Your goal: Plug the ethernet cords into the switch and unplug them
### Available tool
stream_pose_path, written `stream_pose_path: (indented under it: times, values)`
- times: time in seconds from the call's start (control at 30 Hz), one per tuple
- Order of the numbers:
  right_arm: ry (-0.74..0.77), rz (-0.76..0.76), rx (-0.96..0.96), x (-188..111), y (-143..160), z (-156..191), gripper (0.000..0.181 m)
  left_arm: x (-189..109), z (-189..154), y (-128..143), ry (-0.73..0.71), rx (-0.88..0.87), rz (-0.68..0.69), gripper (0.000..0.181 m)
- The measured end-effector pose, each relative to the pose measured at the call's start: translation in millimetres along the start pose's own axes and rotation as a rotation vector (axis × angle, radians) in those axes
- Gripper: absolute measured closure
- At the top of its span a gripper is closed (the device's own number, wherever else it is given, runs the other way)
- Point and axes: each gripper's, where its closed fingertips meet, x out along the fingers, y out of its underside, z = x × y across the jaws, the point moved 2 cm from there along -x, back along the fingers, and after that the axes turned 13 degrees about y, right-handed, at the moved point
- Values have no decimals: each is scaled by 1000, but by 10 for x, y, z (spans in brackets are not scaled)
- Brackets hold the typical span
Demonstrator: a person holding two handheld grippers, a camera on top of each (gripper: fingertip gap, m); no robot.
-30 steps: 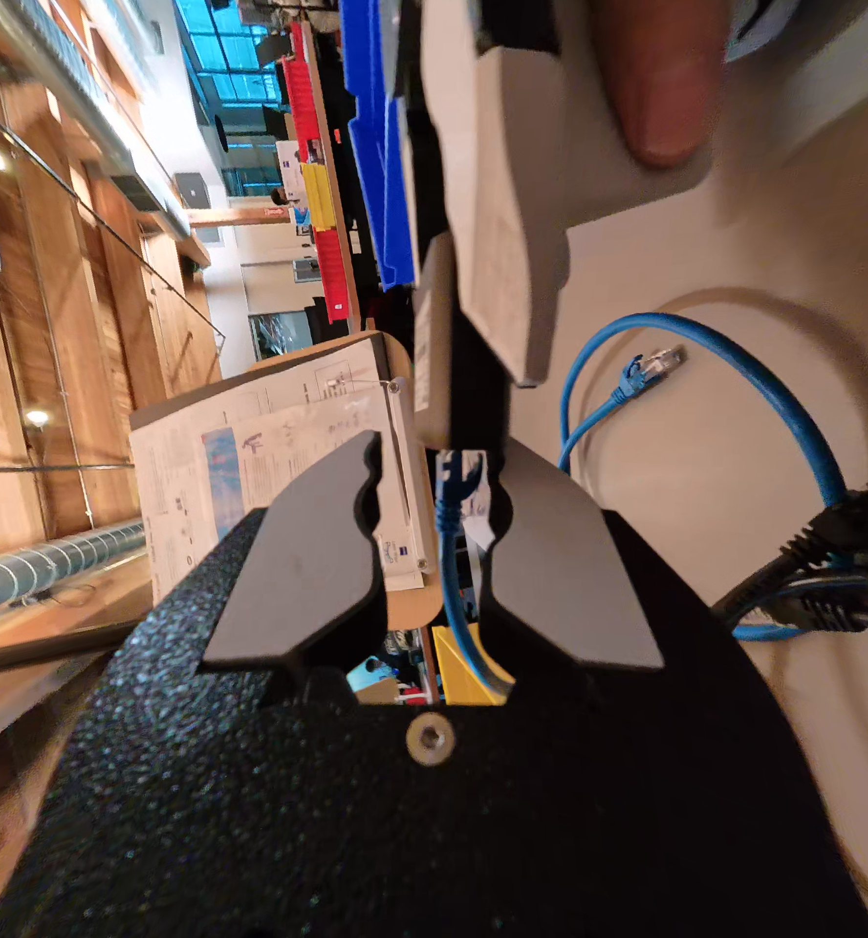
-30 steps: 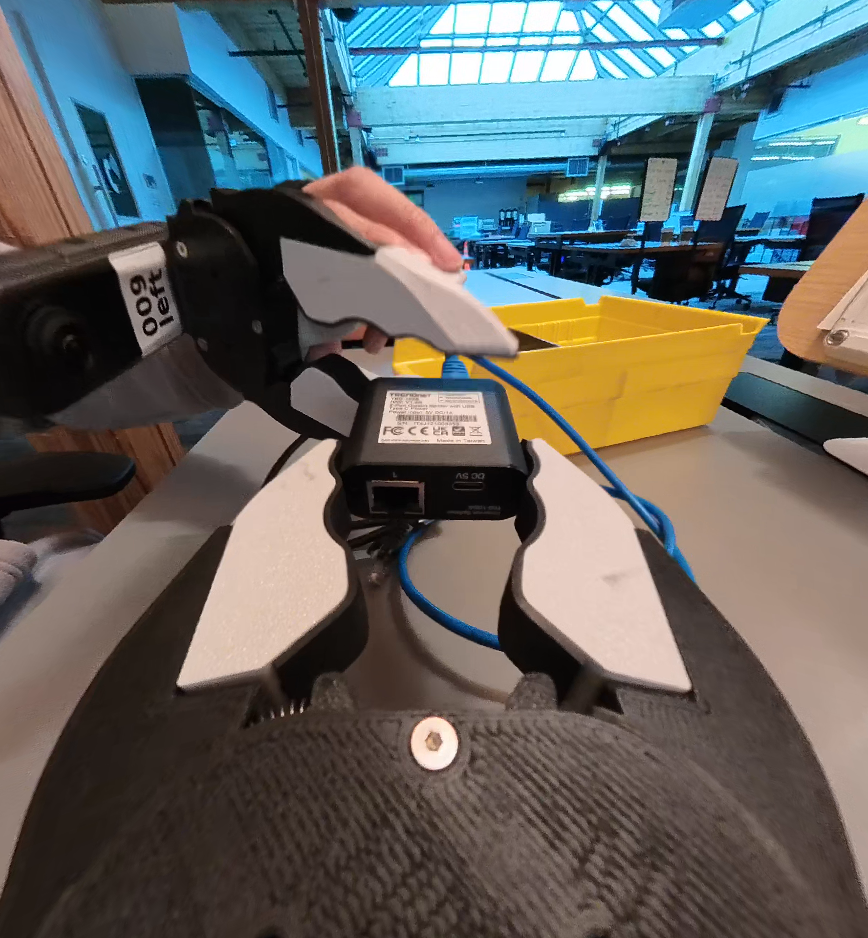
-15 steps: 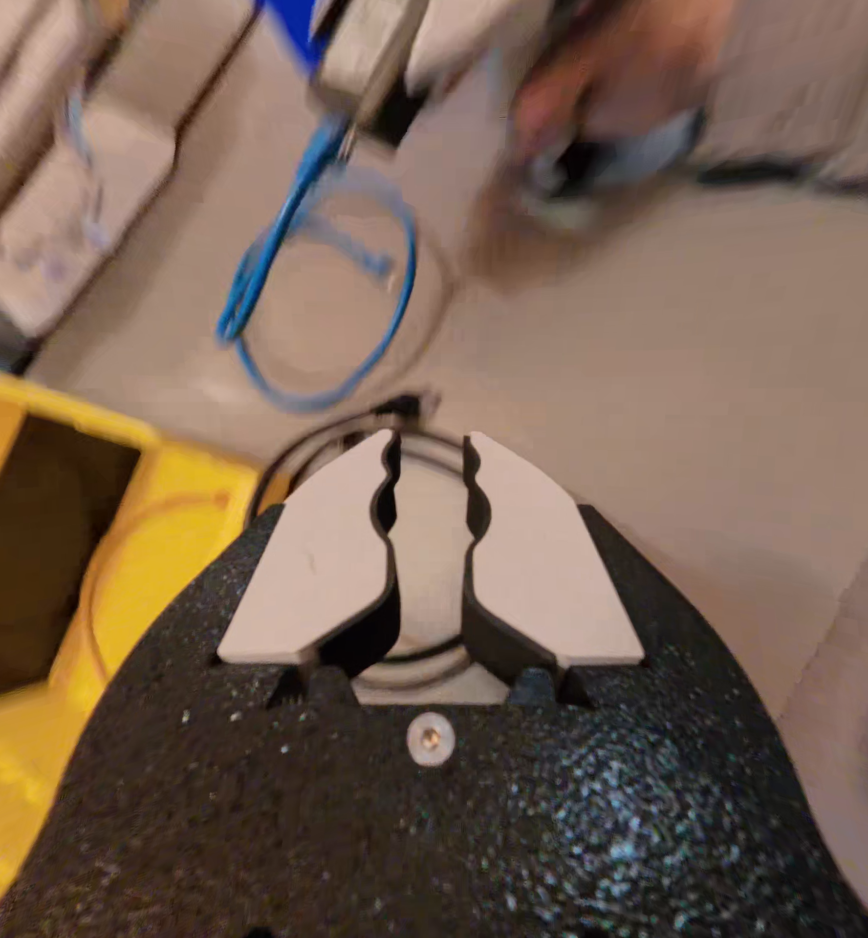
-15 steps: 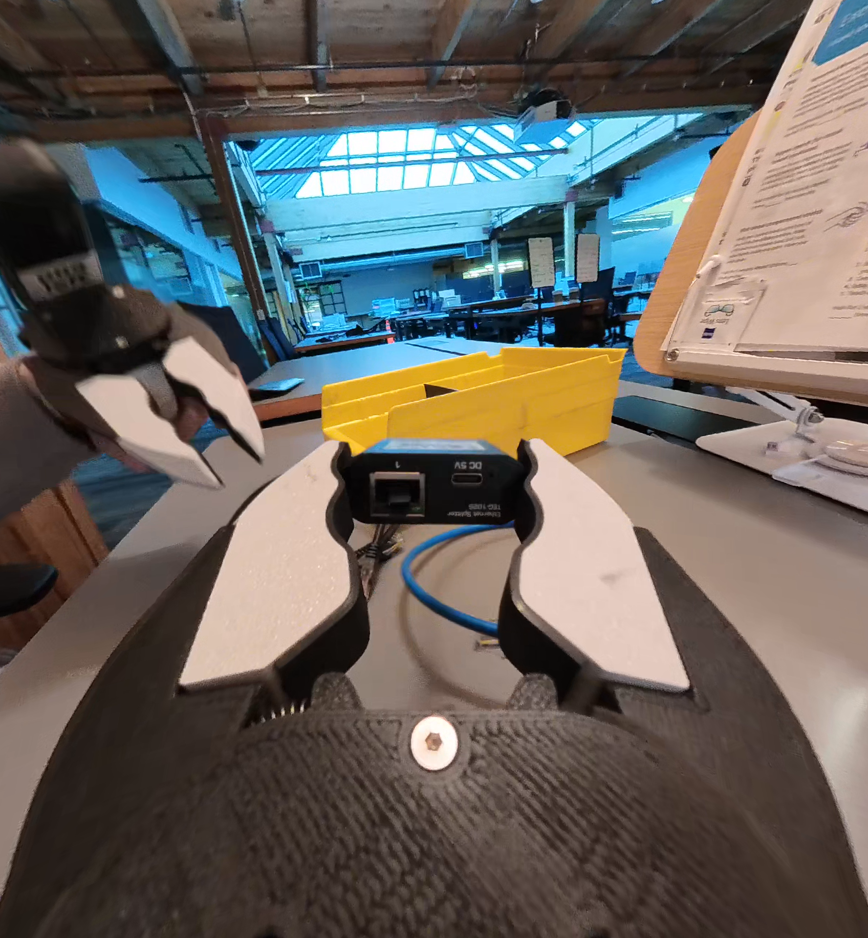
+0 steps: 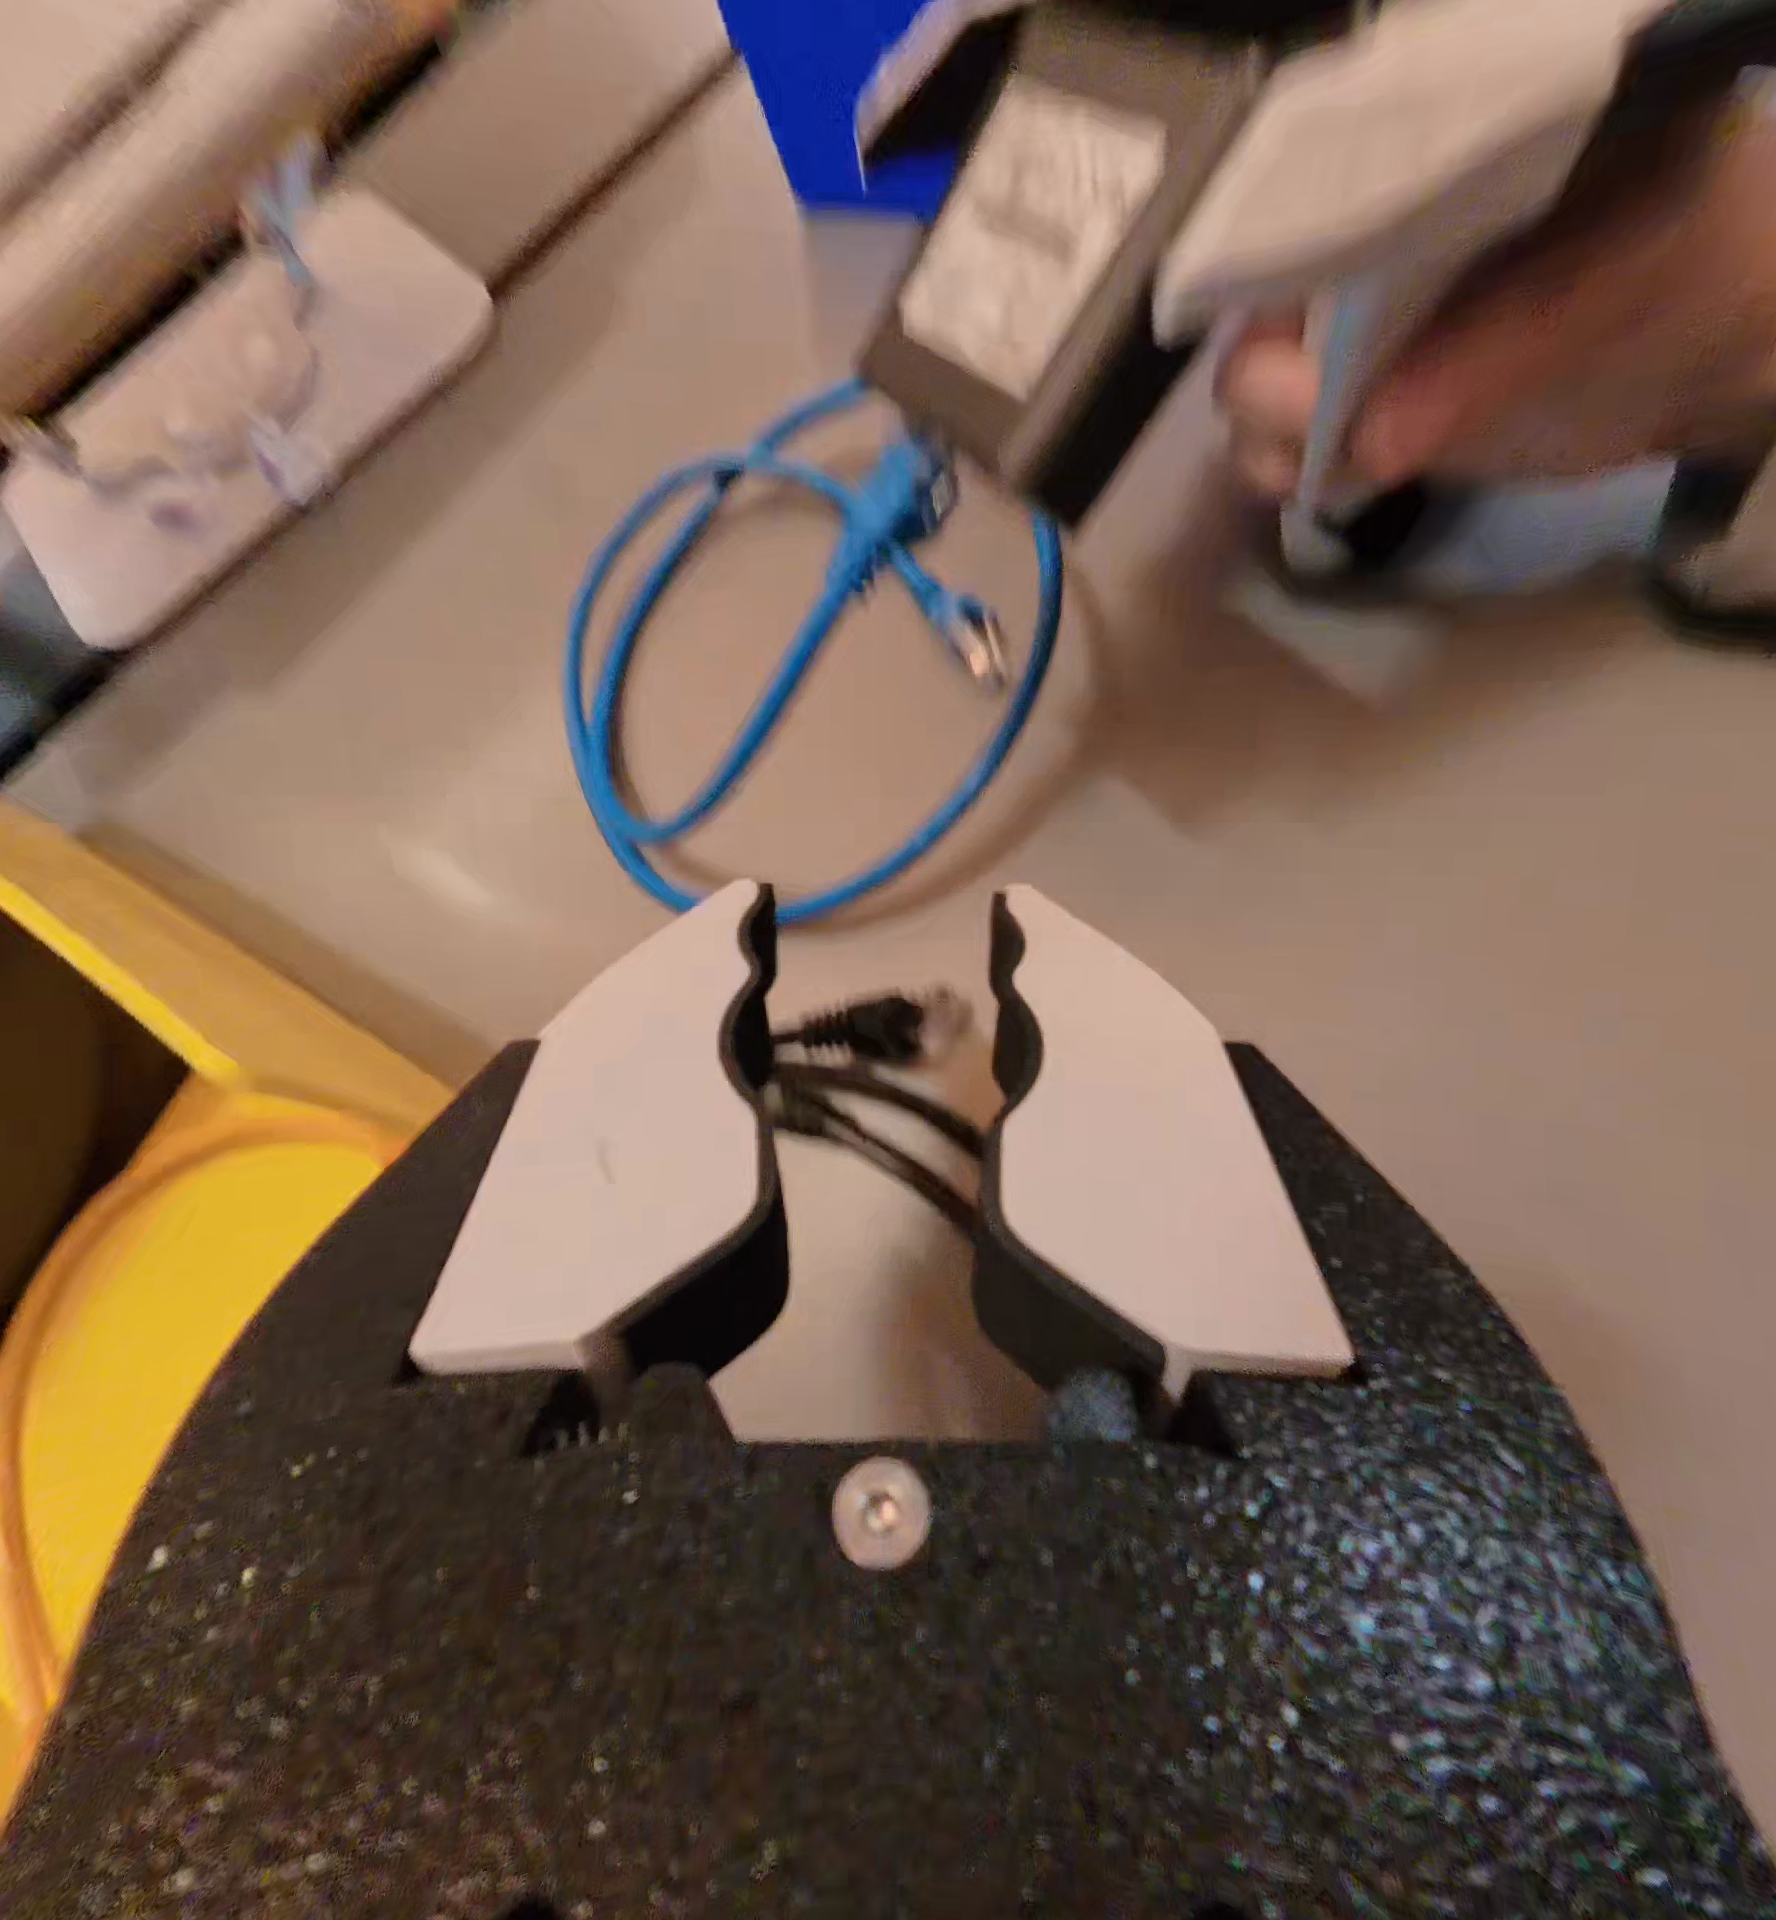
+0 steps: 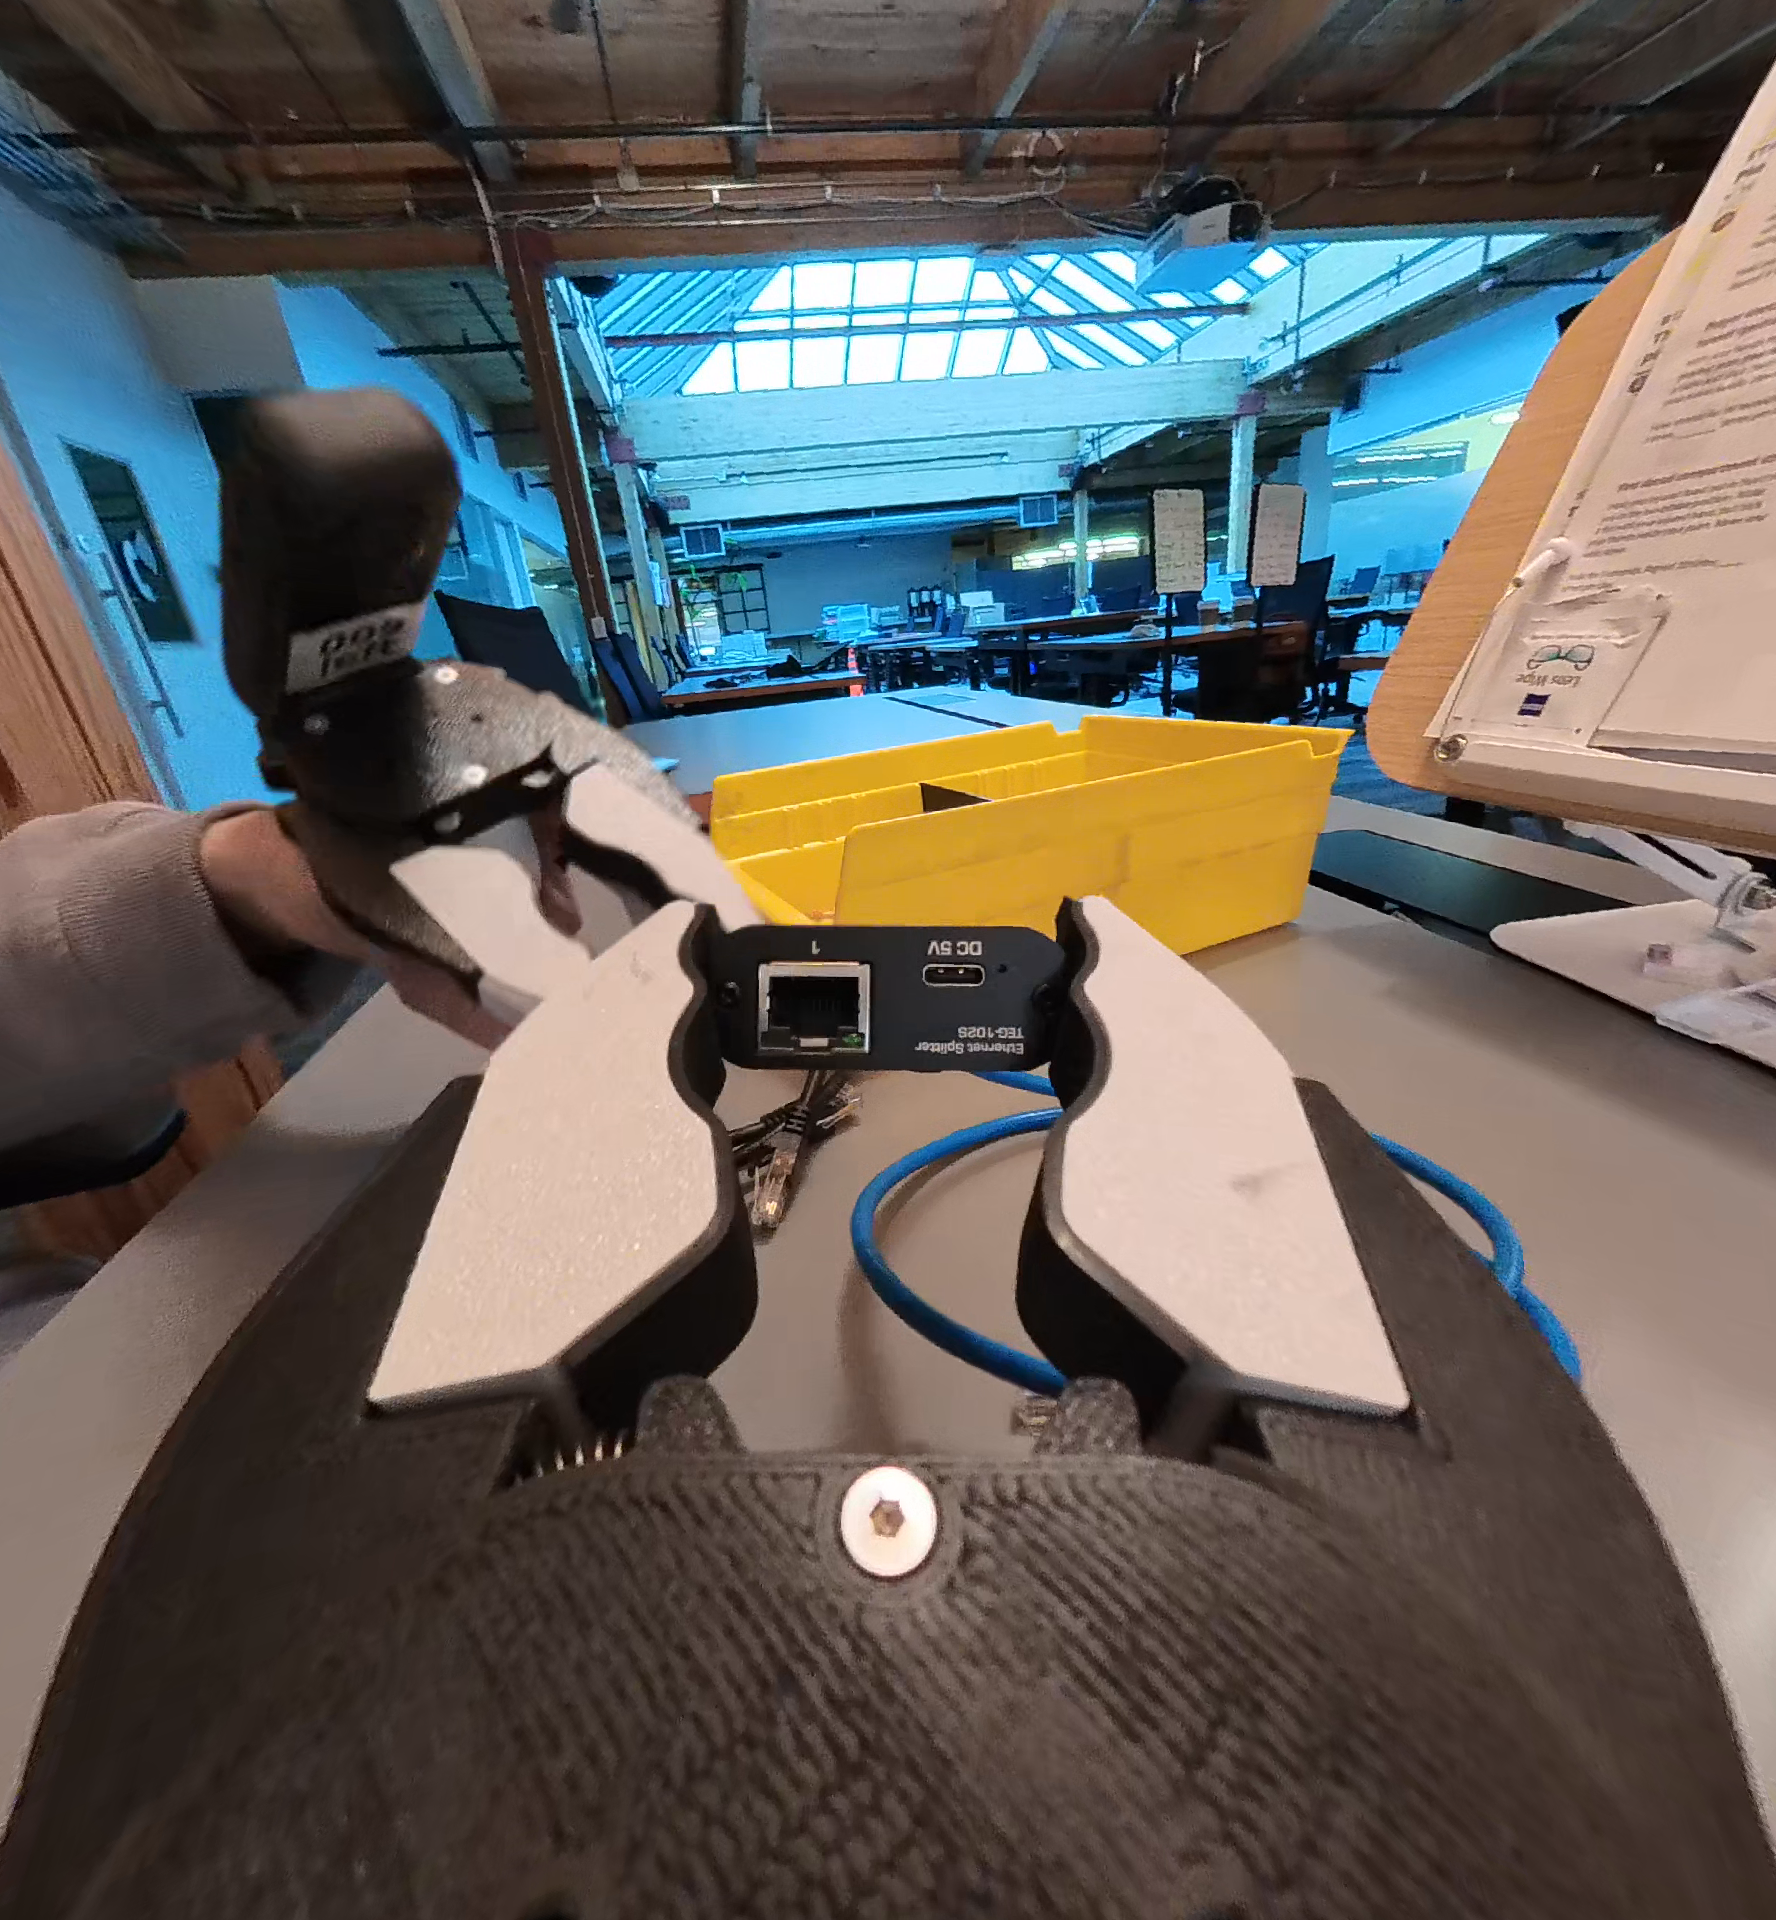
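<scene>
**Switch held up, left tongs going for a black plug**

While the right gripper point(image 6: 884, 997) pinches the black switch point(image 6: 889, 995) by its sides, clear of the table point(image 6: 1642, 1195), the port facing this camera is empty. At ten o'clock of it, the left gripper point(image 5: 879, 935) hangs spread and empty over black ethernet plugs point(image 5: 868, 1023). At twelve o'clock beyond lies a blue ethernet cord point(image 5: 811, 665), one end apparently seated in the switch's far side. Likely next: close on a black plug, then line it up with that empty port.

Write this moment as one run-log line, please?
right gripper: shut on switch, held above table | left gripper: open, empty, over black cords | blue cord: loose on table | switch port facing right camera: empty
</scene>
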Motion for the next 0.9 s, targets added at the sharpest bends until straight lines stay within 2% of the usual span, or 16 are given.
stream_pose_path:
  times: [0.03, 0.13, 0.2, 0.27, 0.3, 0.33, 0.37, 0.43, 0.5, 0.6, 0.73, 0.9]
  values:
    - [-17, 8, -3, 5, 9, 19, 118, 18, 58, -108, -46, 35, -42, 136]
    - [-39, 6, 0, 19, 13, 53, 119, 183, 31, -389, -149, 319, -121, 126]
    - [-51, -3, 13, 16, 5, 75, 119, 333, 13, -457, -260, 511, -105, 127]
    - [-82, 10, 7, 13, 21, 125, 119, 450, 5, -506, -345, 625, -92, 127]
    - [-91, 11, 7, 17, 25, 147, 119, 467, 6, -542, -384, 672, -102, 142]
    - [-87, 7, 14, 20, 16, 148, 119, 454, 19, -575, -428, 726, -110, 154]
    - [-96, -2, 36, 10, -10, 147, 119, 416, 26, -613, -460, 788, -116, 156]
    - [-139, 46, 54, -21, 20, 160, 119, 323, 29, -675, -483, 934, -79, 158]
    - [-151, 89, 27, -23, 75, 188, 119, 252, 41, -718, -505, 1129, 23, 159]
    - [-152, 114, -13, -8, 112, 227, 120, 189, 66, -752, -490, 1291, 83, 159]
    - [-154, 104, -10, 18, 119, 267, 115, 165, 50, -783, -500, 1411, 114, 159]
    - [-122, 56, -23, 41, 85, 260, 115, 177, 68, -775, -462, 1368, 98, 159]
